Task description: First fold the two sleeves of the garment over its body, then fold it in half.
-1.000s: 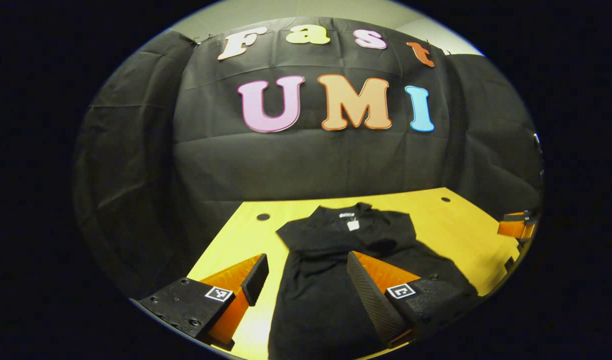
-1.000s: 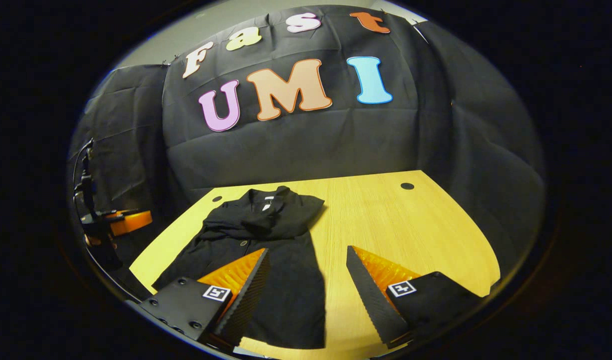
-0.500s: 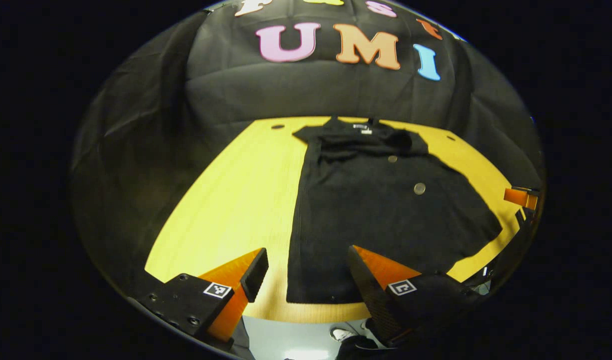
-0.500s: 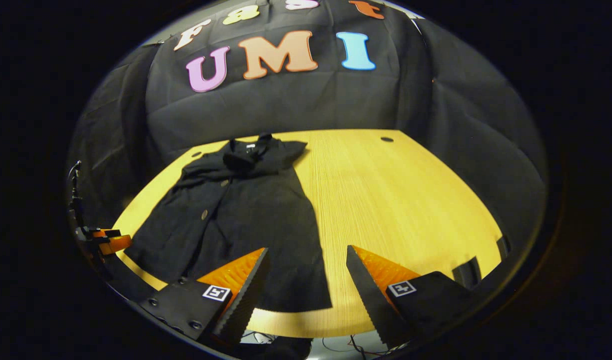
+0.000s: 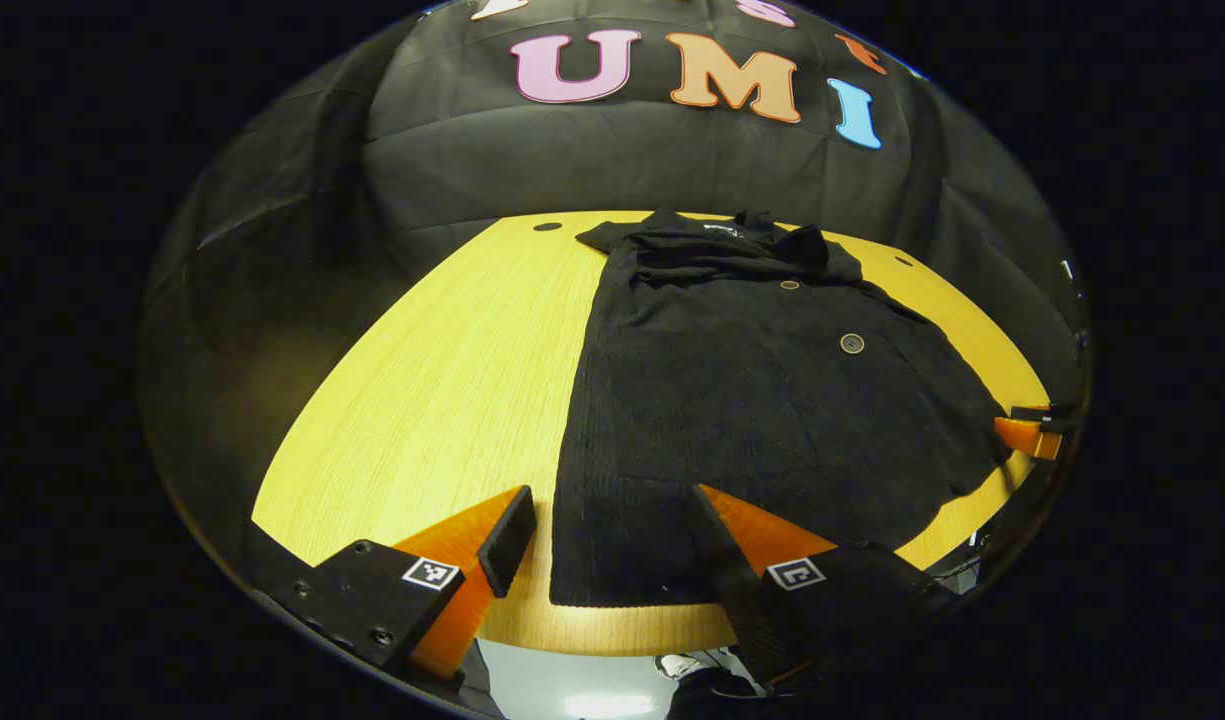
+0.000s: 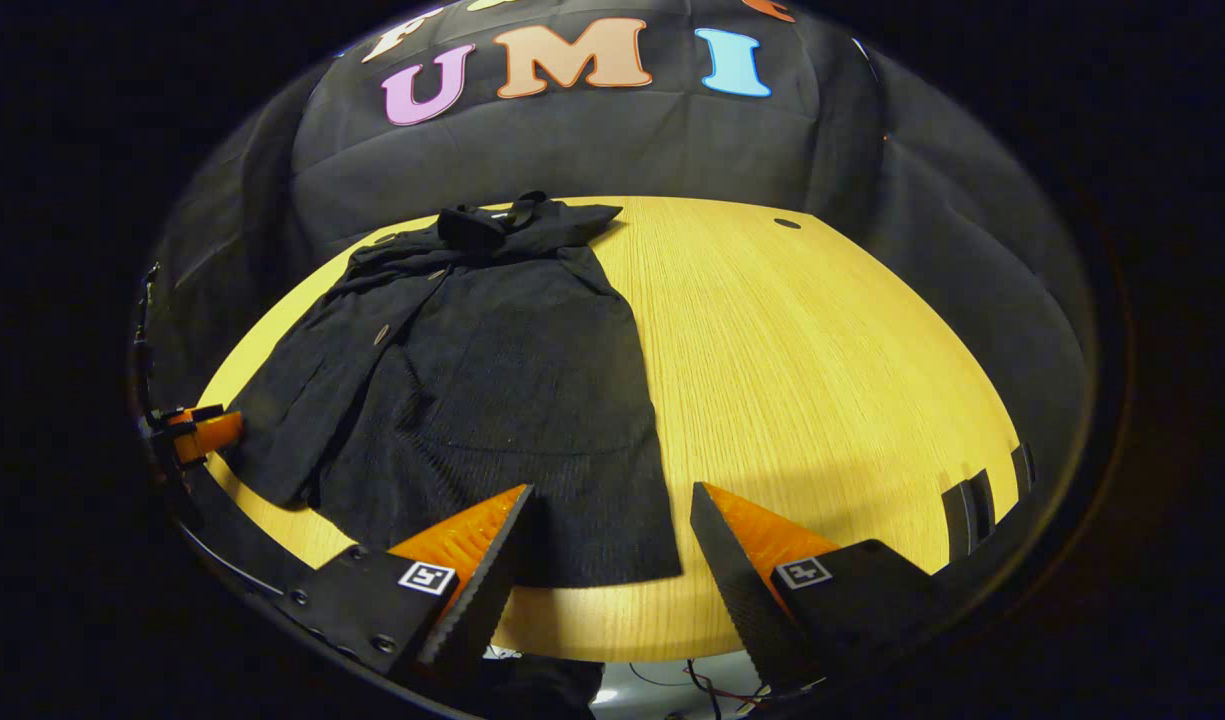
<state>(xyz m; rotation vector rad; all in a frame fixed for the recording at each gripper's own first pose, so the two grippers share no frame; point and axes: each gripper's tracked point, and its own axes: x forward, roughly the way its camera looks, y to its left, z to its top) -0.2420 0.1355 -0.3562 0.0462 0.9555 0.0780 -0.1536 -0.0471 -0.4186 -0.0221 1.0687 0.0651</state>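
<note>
A yellow wooden table [image 6: 822, 350] carries a black garment [image 6: 492, 380] lying flat on it.

A matt, finely ribbed black cloth garment [image 5: 752, 400] lies on a smooth, light wood-grain table [image 6: 822, 360].

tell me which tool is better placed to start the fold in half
Left, narrowly: the open left tool has the garment's near hem corner fairly central between its fingers. The open right tool has the other corner nearer one finger. The fold likely needs both.
</note>
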